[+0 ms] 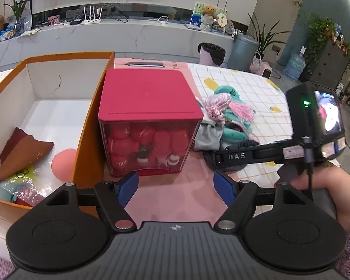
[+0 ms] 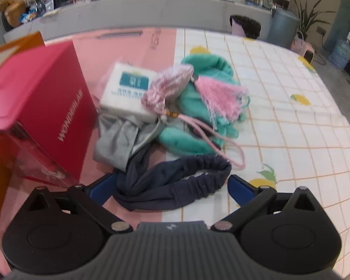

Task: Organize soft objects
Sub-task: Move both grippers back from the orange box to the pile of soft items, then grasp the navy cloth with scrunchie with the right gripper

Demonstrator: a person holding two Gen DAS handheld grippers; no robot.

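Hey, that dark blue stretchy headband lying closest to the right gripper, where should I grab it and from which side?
Probably the gathered, ruched stretch of the dark blue headband, taken from above: it lies flat in a loop at the near edge of the pile, clear of the pink tassel cord, and the open right gripper already straddles it.

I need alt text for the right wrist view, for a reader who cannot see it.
The open right gripper straddles a dark blue headband at the front of a heap of soft objects: grey cloth, a teal plush, a pink tasselled pouch. A red box stands at left.
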